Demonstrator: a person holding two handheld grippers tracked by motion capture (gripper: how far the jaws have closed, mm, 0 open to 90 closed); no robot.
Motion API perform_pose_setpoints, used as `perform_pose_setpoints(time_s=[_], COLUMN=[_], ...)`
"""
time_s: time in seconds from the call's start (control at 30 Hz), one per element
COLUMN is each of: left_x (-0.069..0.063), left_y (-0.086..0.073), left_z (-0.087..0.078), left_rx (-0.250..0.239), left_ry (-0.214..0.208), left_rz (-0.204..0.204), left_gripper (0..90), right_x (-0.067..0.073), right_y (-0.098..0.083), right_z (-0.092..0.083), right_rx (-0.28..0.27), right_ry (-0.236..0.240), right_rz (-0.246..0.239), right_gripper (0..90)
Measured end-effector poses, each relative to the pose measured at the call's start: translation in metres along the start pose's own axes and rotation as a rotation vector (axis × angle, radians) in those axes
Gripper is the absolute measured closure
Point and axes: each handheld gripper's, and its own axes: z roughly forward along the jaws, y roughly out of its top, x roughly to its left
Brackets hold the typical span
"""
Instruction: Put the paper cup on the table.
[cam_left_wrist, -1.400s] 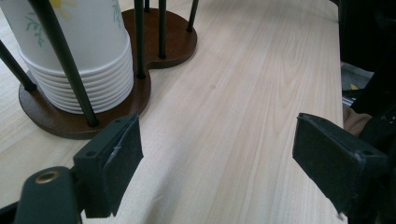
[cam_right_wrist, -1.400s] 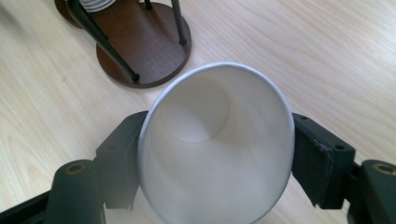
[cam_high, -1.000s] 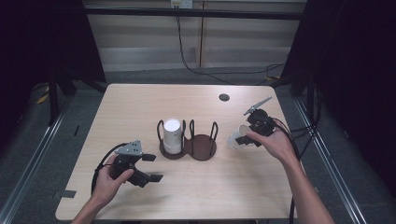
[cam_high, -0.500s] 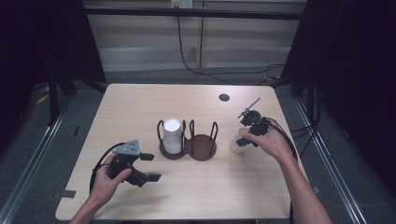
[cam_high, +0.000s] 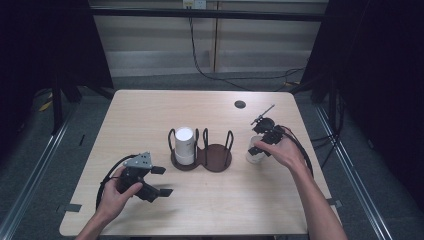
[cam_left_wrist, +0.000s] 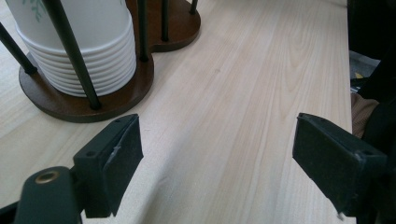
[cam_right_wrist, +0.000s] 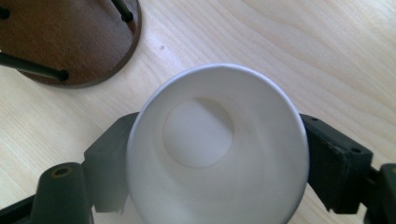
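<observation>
Right tool (cam_right_wrist: 215, 158) upright over table, white paper cup (cam_right_wrist: 217, 144) between its just-opening jaws

One loose cup (cam_high: 255, 154), one stack (cam_high: 184, 145), one two-bay holder (cam_high: 216, 161).

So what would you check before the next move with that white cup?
1. White paper cup stands upright on the light wooden table: ok.
2. Right hand-held gripper has let go: its jaws have just been opening with the cup between them, and the pads look clear of its wall: ok.
3. Cup's inside is empty: ok.
4. Dark brown wooden two-ring cup holder has its right ring free: ok.
5. Stack of white paper cups sits upright in the left ring: ok.
6. Left hand-held gripper is open, empty and apart from the holder: ok.
</observation>
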Motion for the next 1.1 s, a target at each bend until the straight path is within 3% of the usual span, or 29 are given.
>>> perform_pose_setpoints(time_s=[0.5,0.63,0.8,1.1], left_x=[0.000,0.000,-0.001,-0.004], left_y=[0.000,0.000,0.001,0.003], left_z=[0.000,0.000,-0.001,-0.006], left_rx=[0.002,-0.007,-0.006,-0.005], left_ry=[-0.001,0.002,0.000,0.017], left_rz=[0.004,-0.004,-0.009,0.000], left_gripper=[16.1,16.0,16.0,16.0], right_x=[-0.001,-0.003,-0.006,-0.003], right_y=[-0.005,-0.006,-0.006,-0.010], right_z=[-0.003,-0.005,-0.013,-0.023], right_rx=[-0.092,-0.109,-0.190,-0.272], right_ry=[0.098,0.088,0.120,0.099], right_rz=[0.070,0.089,0.123,0.135], right_gripper=[14.1,14.3,14.1,15.7])
